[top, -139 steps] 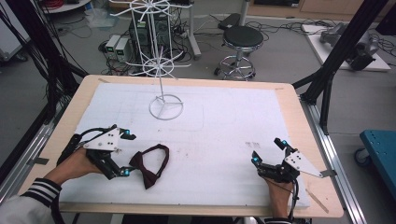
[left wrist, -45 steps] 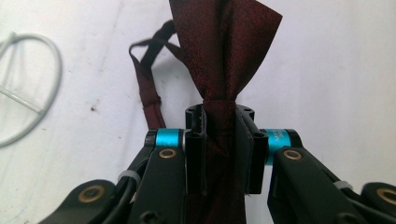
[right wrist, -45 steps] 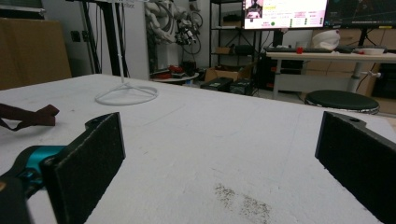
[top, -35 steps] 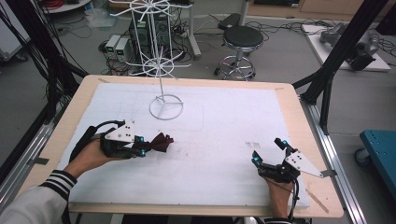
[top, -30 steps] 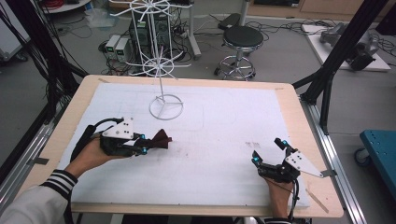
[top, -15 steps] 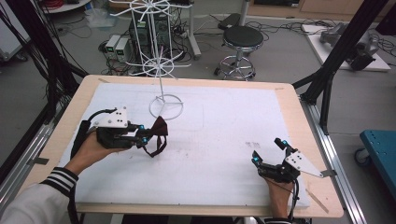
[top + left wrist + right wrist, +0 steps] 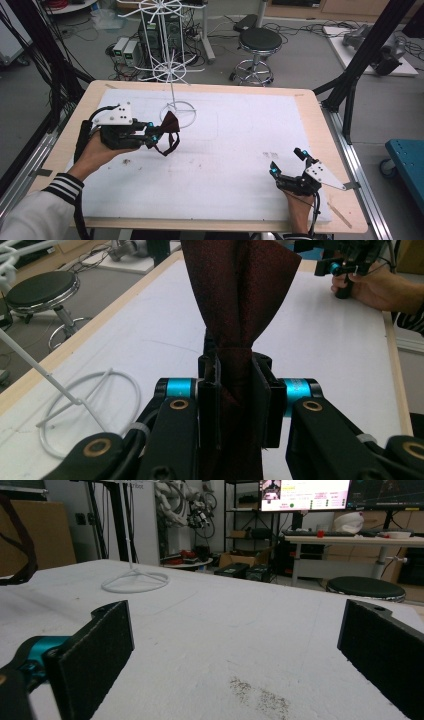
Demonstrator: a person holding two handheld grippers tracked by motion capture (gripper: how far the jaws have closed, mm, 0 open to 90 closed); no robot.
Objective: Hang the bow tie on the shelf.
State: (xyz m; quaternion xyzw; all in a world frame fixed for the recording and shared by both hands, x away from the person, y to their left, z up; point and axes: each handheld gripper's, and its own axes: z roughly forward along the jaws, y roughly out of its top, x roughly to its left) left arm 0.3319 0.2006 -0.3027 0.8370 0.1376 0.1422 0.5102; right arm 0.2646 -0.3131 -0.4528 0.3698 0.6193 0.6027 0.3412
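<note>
A dark red bow tie hangs above the white table cover, and my left gripper is shut on its middle knot. In the left gripper view both black jaws press the knot, with the bow tie fanning upward past the left gripper. Its thin strap dangles below. A white wire stand rises just beyond the tie; its ring base lies to the left. My right gripper rests at the front right of the table, open and with nothing in it, jaws wide apart in its own view.
The white cover spans the wooden table, with dark smudges near the right gripper. A black stool and computer boxes stand on the floor behind. Black frame posts flank the table.
My left gripper has lifted the bow tie off the cover and carried it up toward the wire stand. The right gripper has stayed where it was.
</note>
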